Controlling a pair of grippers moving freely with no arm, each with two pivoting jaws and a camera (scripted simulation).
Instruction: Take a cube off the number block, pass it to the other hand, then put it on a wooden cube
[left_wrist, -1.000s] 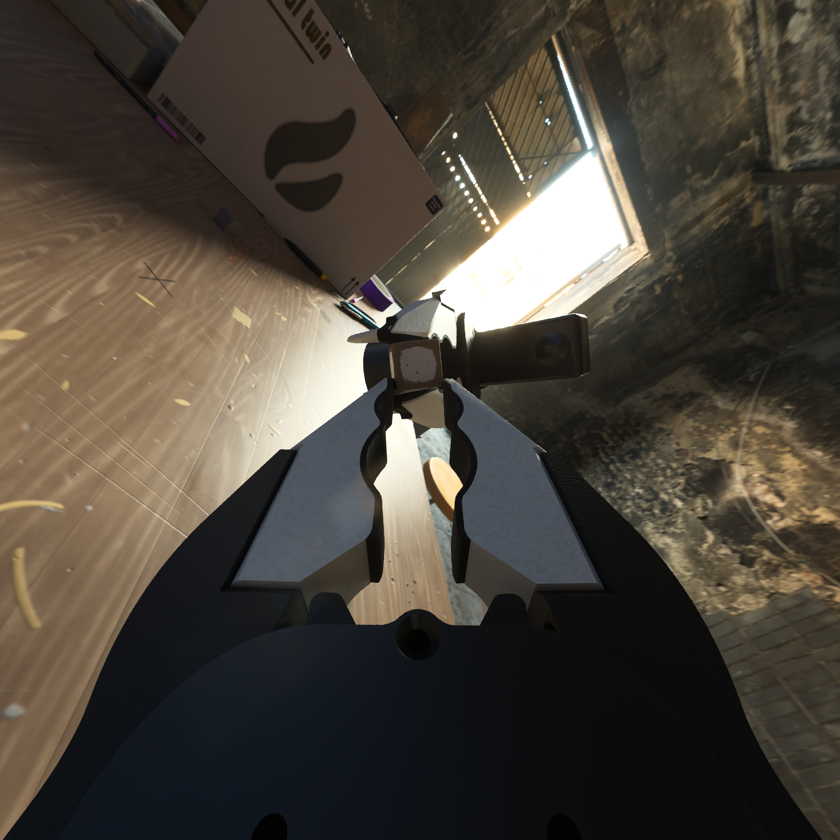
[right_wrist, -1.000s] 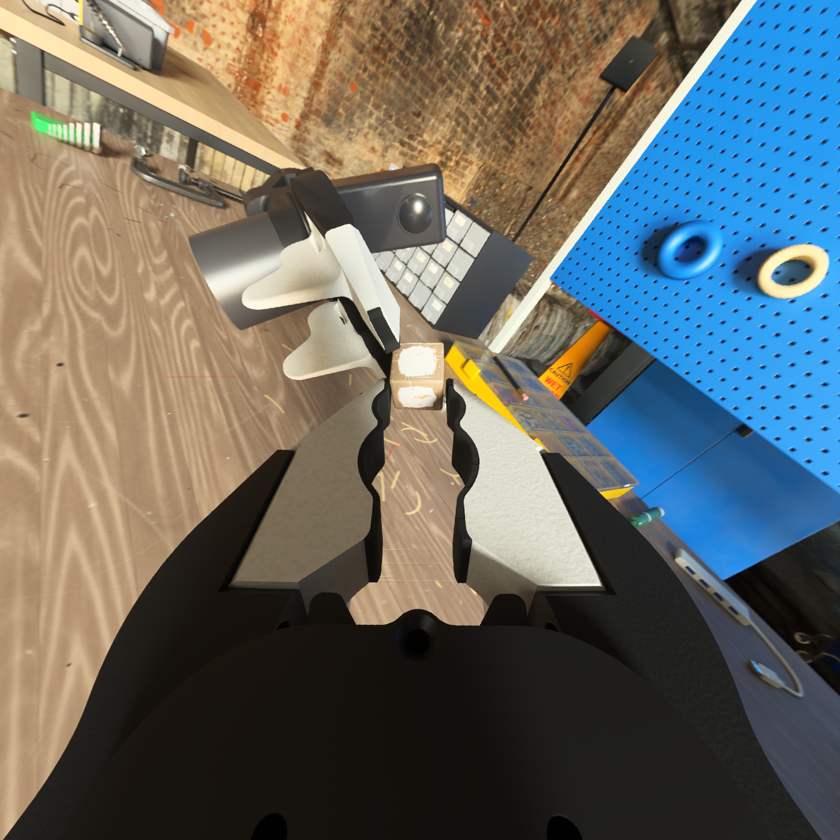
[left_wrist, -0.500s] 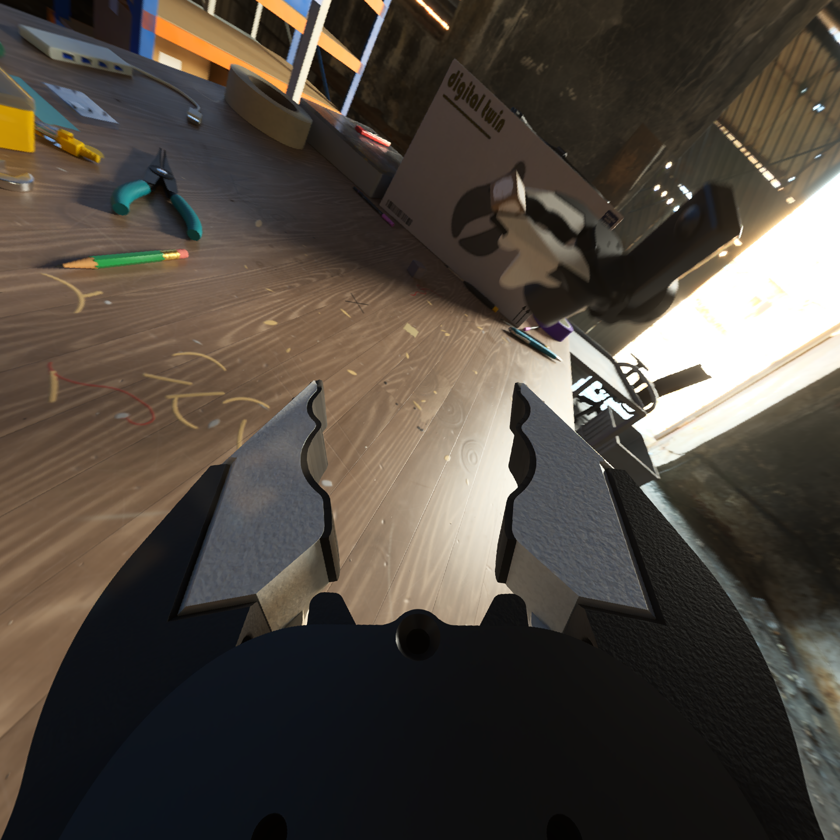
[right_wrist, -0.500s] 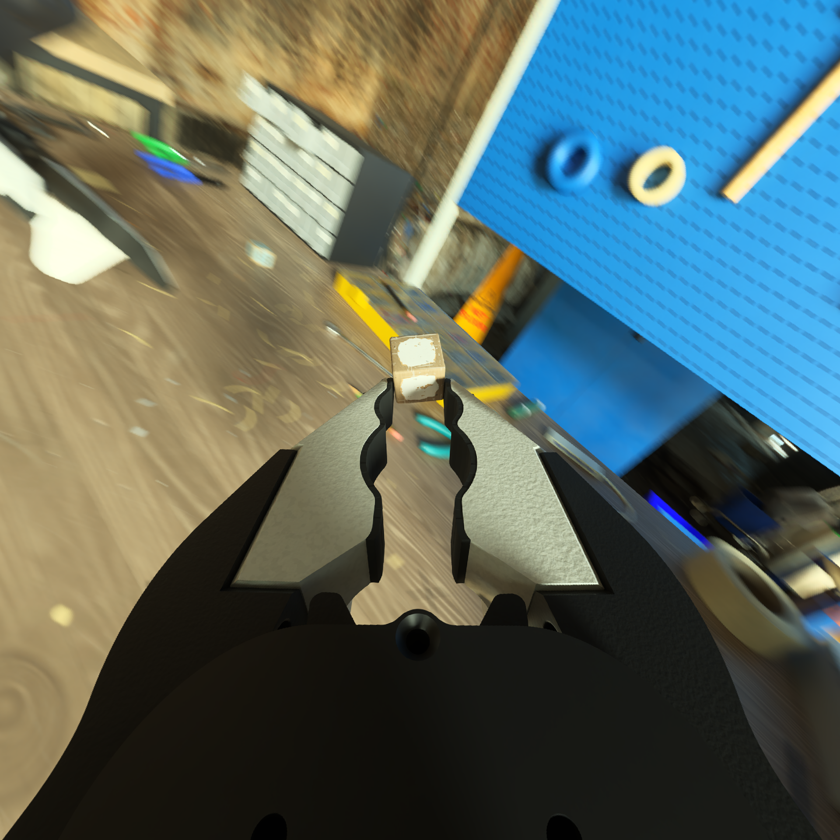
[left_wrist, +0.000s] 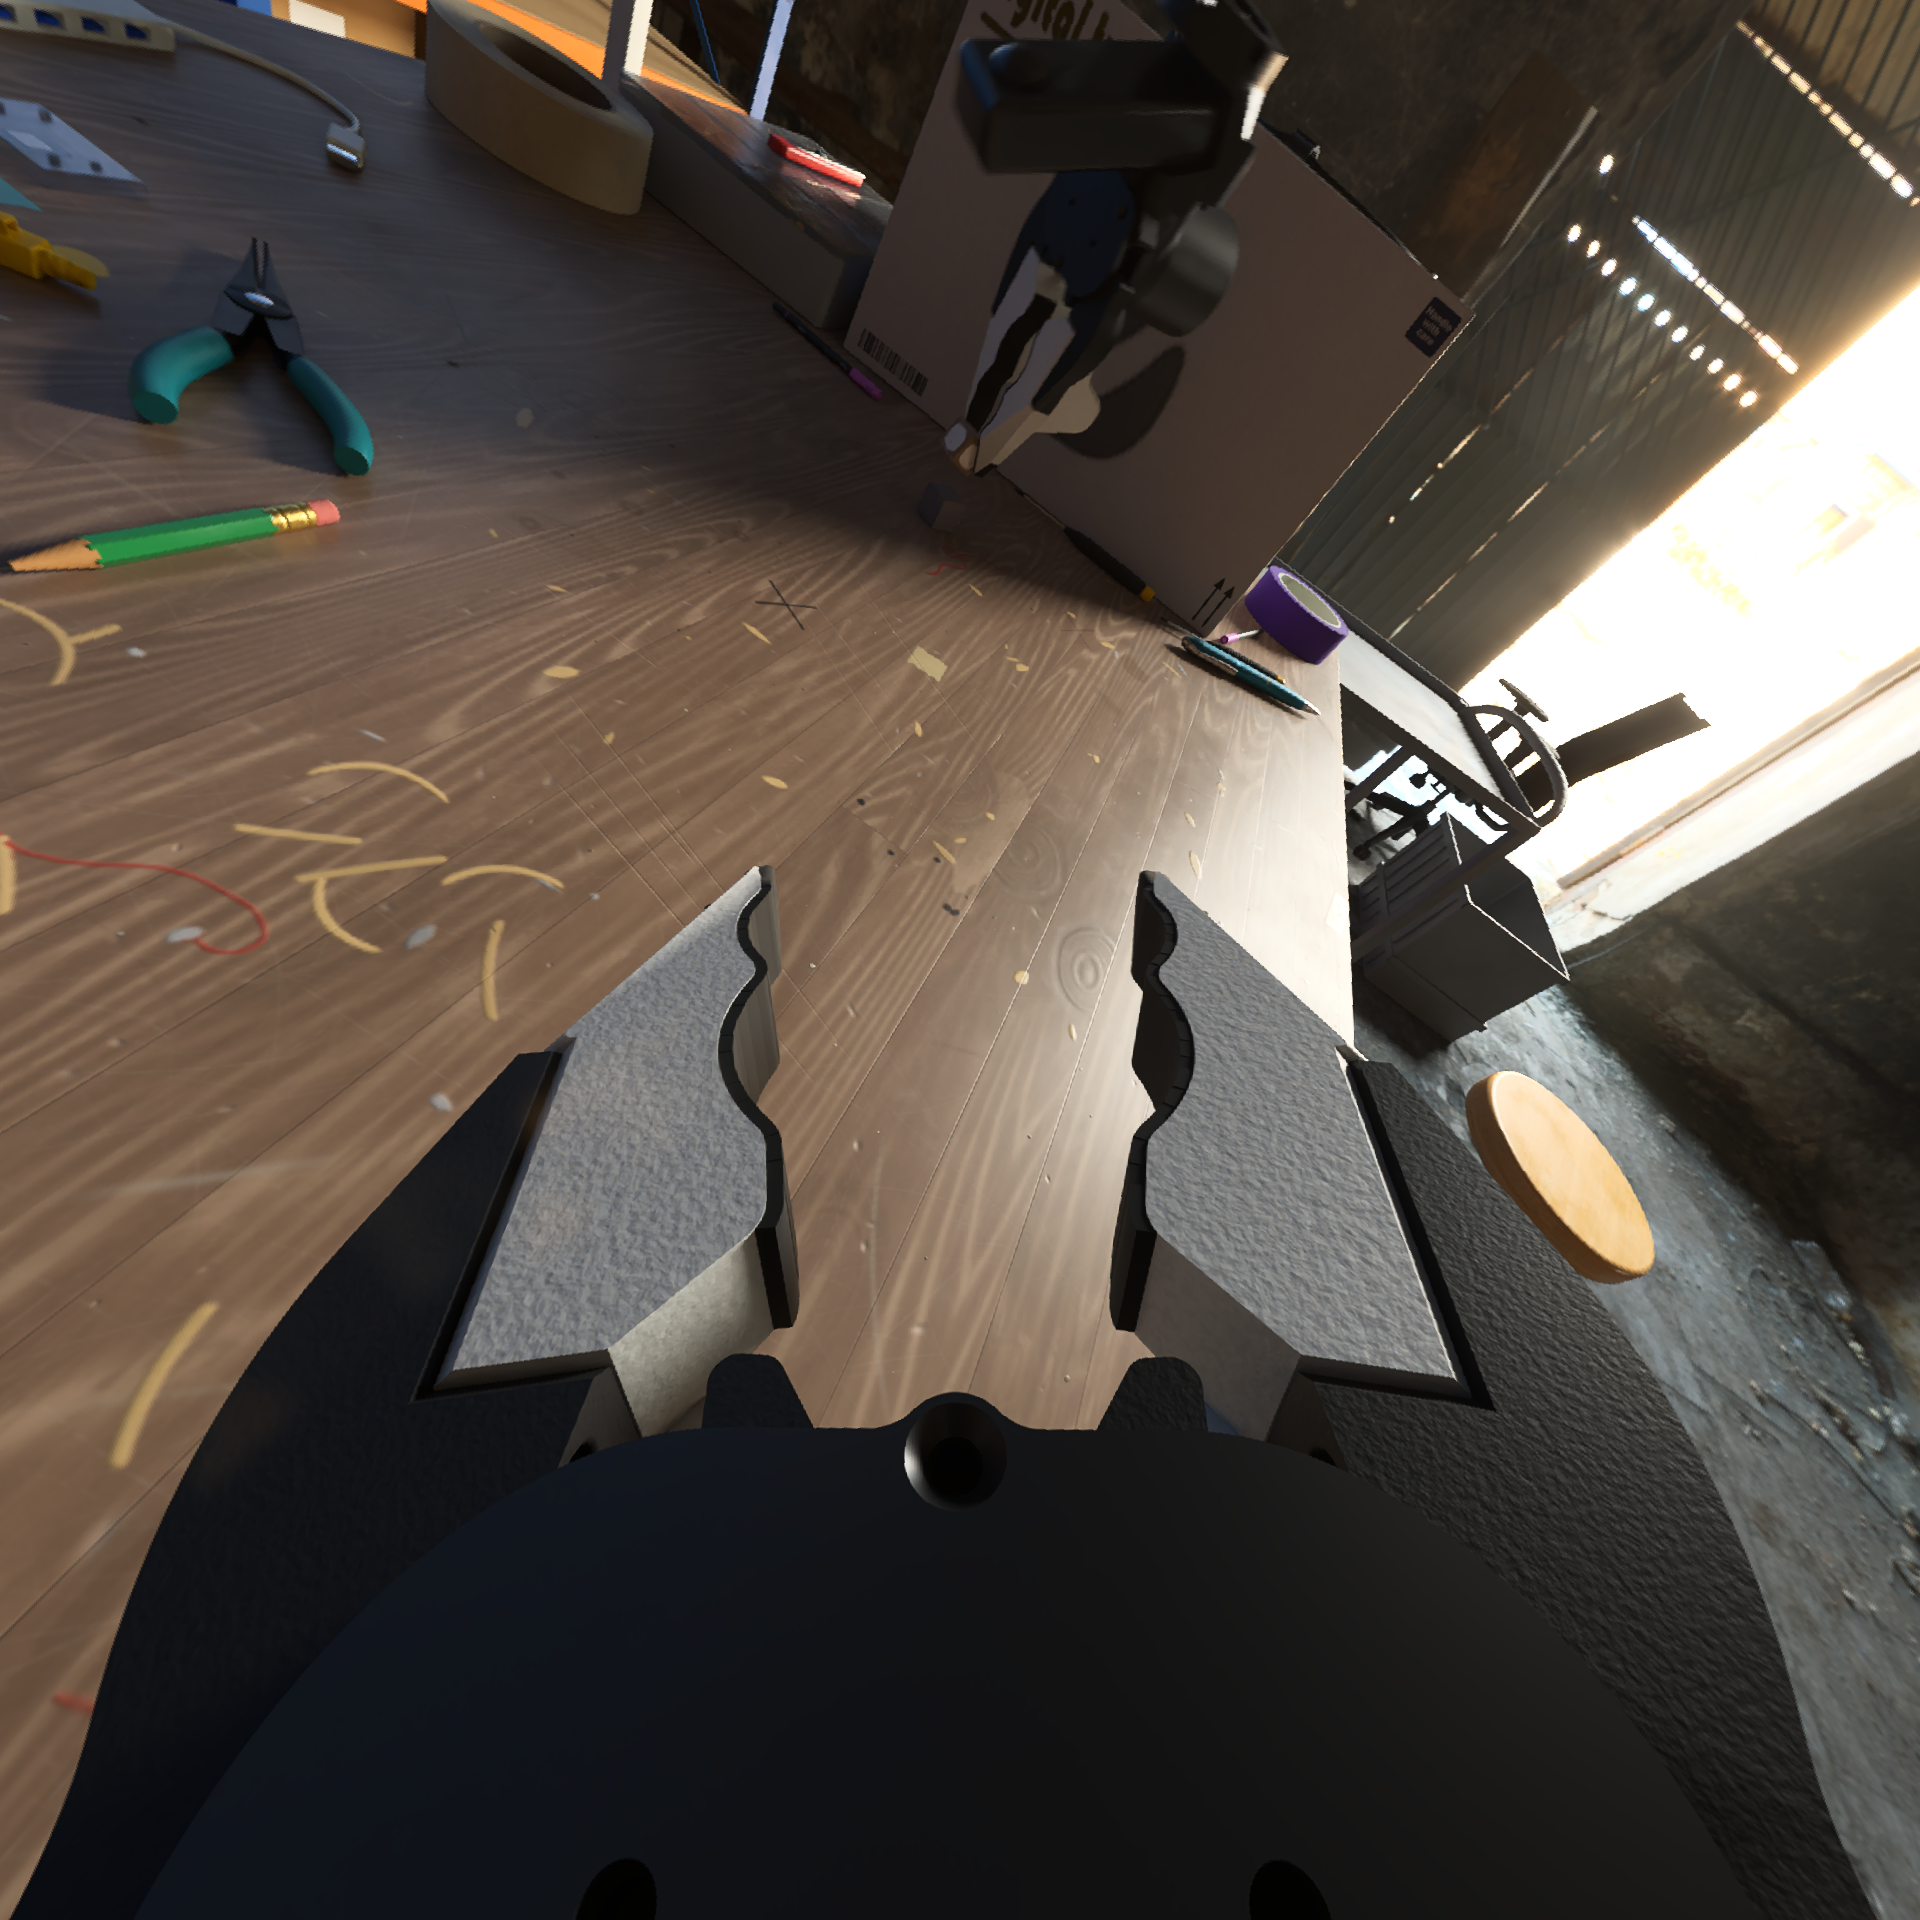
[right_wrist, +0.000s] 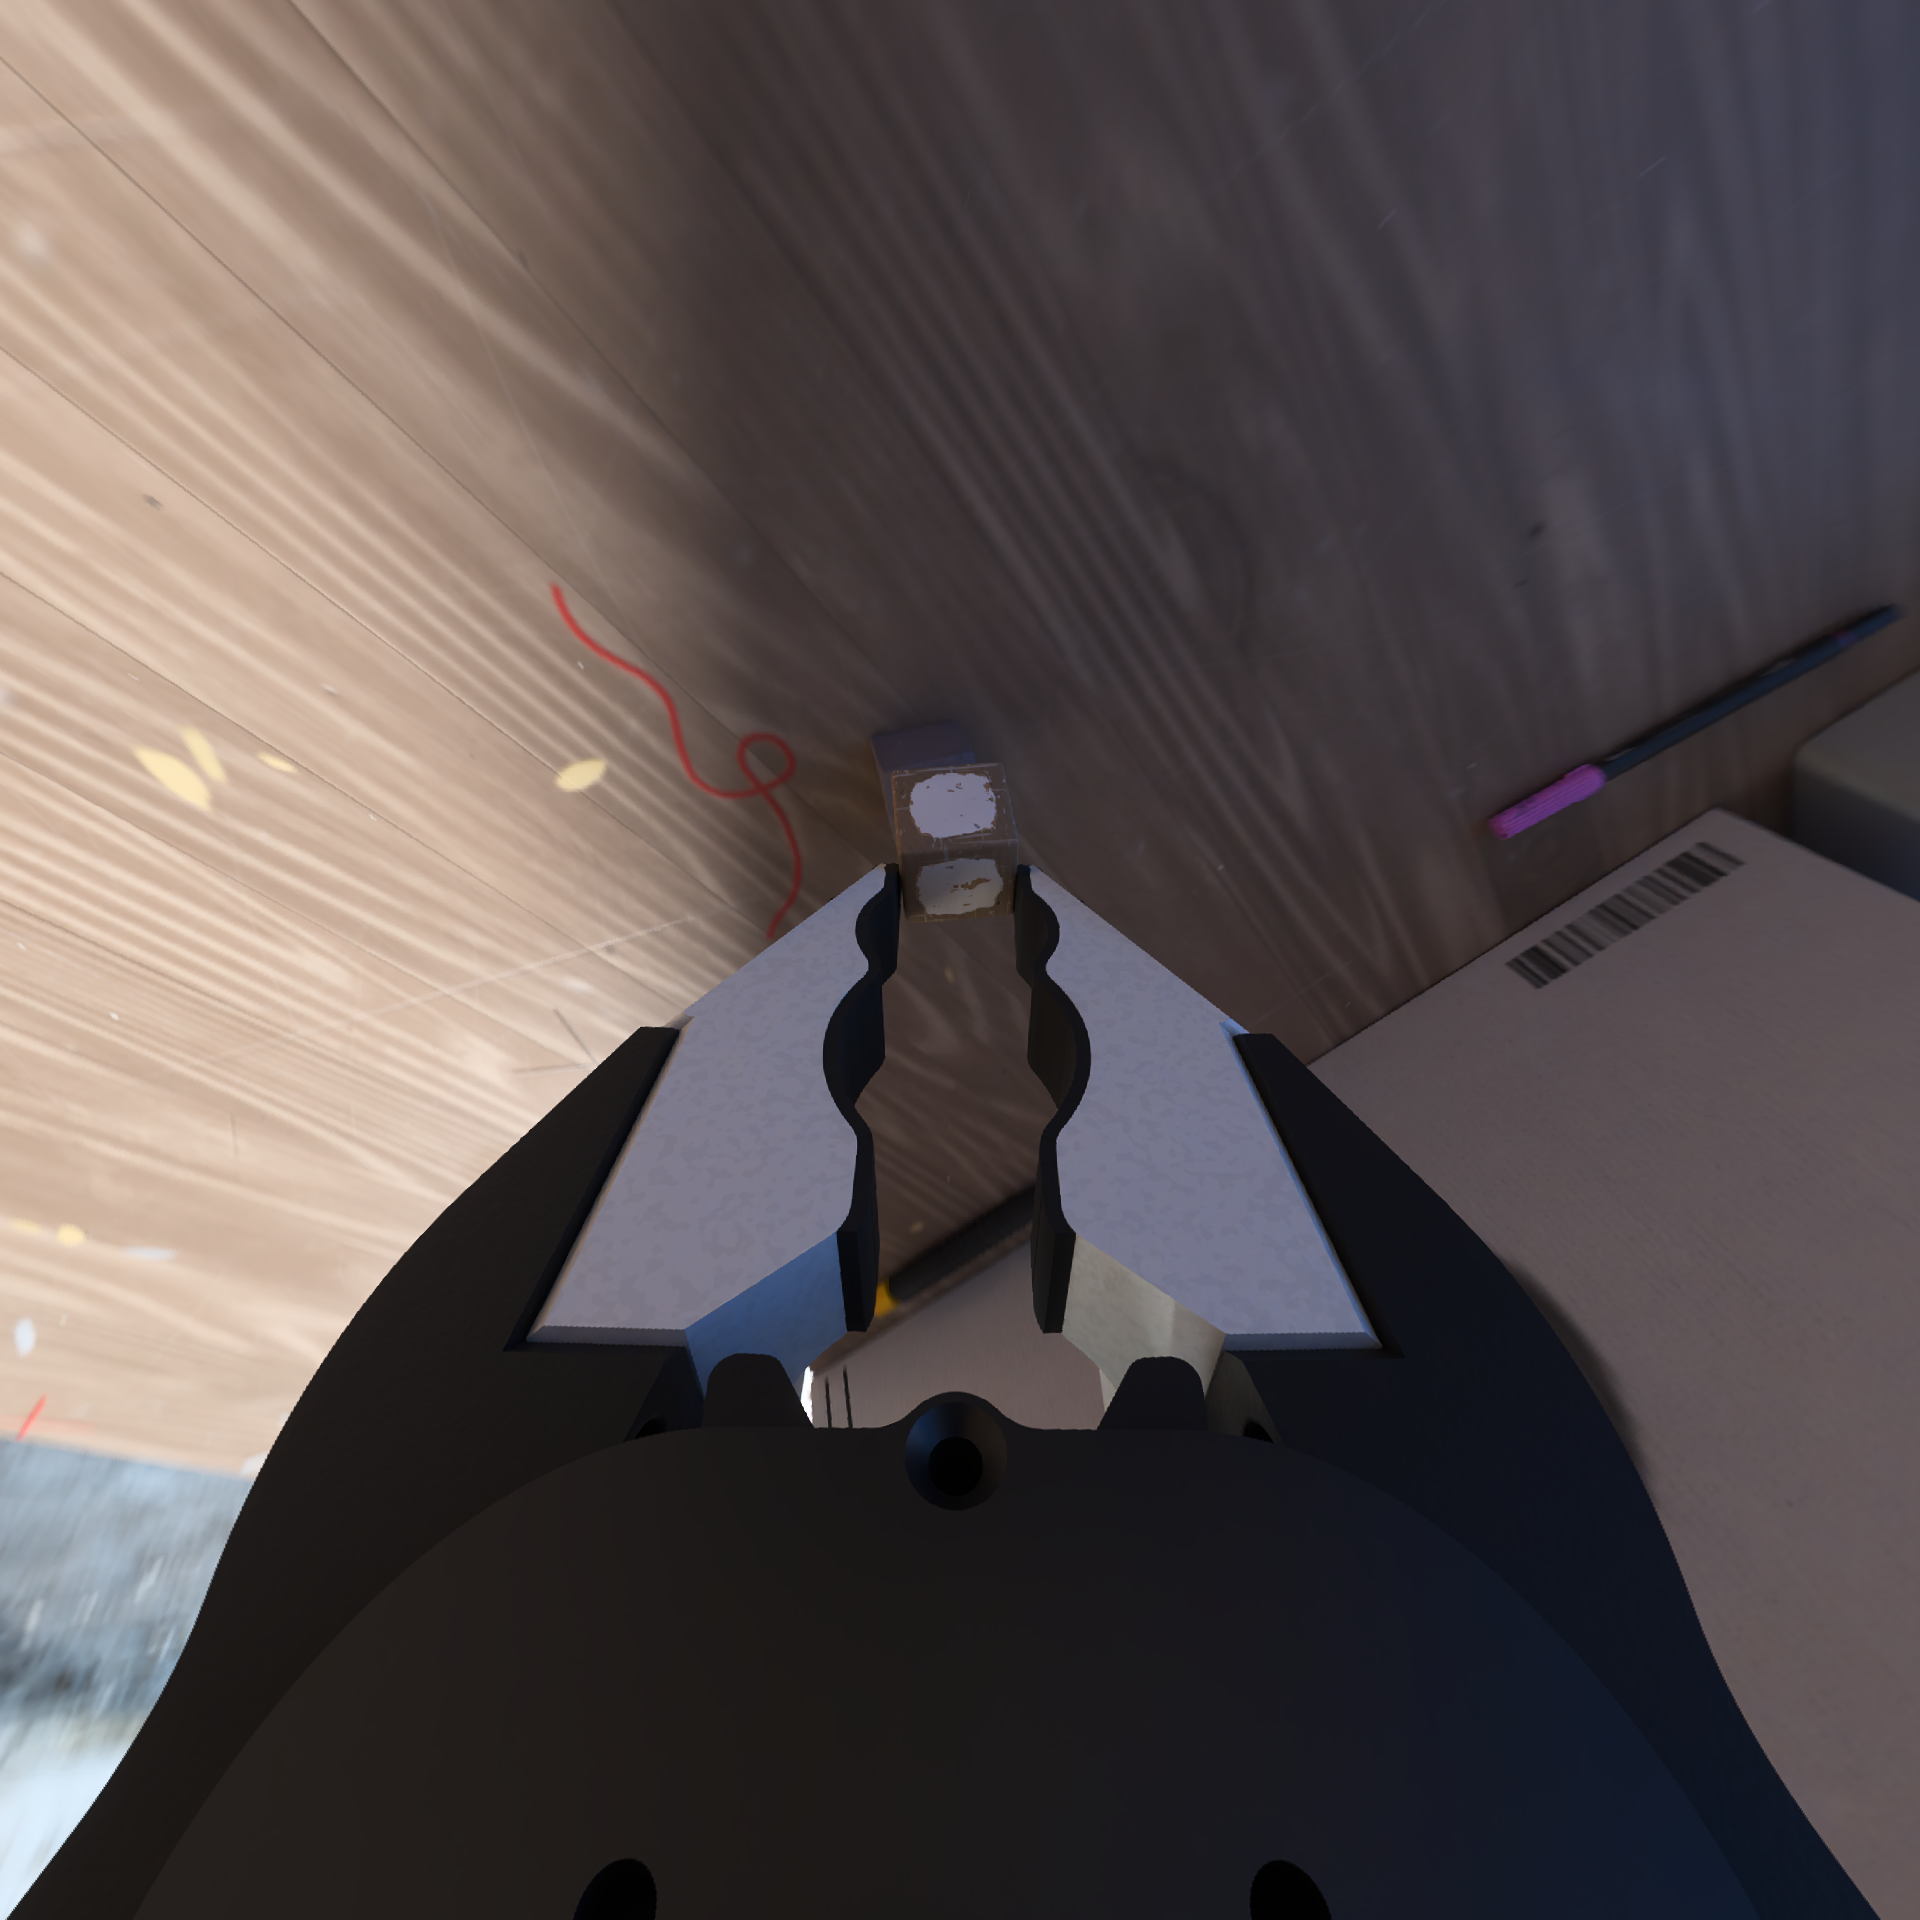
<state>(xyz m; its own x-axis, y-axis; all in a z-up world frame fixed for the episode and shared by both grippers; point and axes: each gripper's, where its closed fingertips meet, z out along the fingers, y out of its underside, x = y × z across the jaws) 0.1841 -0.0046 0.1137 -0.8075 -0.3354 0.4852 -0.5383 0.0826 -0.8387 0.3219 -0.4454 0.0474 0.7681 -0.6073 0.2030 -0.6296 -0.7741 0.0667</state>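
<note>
My right gripper (right_wrist: 954, 883) is shut on a small wooden cube (right_wrist: 954, 836) with worn white round patches, held at the fingertips and pointed down at the table. Just beyond it a small greyish cube (right_wrist: 923, 742) sits on the table, partly hidden by the held cube. I cannot tell whether the two cubes touch. In the left wrist view the right gripper (left_wrist: 971, 447) hangs over that same table cube (left_wrist: 940, 506), next to the cardboard box (left_wrist: 1195, 416). My left gripper (left_wrist: 954, 894) is open and empty, low over the table, well short of them.
The cardboard box (right_wrist: 1558, 1143) stands close on the right of the cubes. A purple marker (right_wrist: 1662, 748) and red thread (right_wrist: 727, 748) lie nearby. Pliers (left_wrist: 249, 353), a green pencil (left_wrist: 187, 535), a tape roll (left_wrist: 540, 114) and purple tape (left_wrist: 1294, 613) lie around. The table edge (left_wrist: 1340, 883) is at right.
Both grippers held the cube a second ago. My left gripper has opened, let go and drawn back. My right gripper has carried the cube off and turned down over the table cube.
</note>
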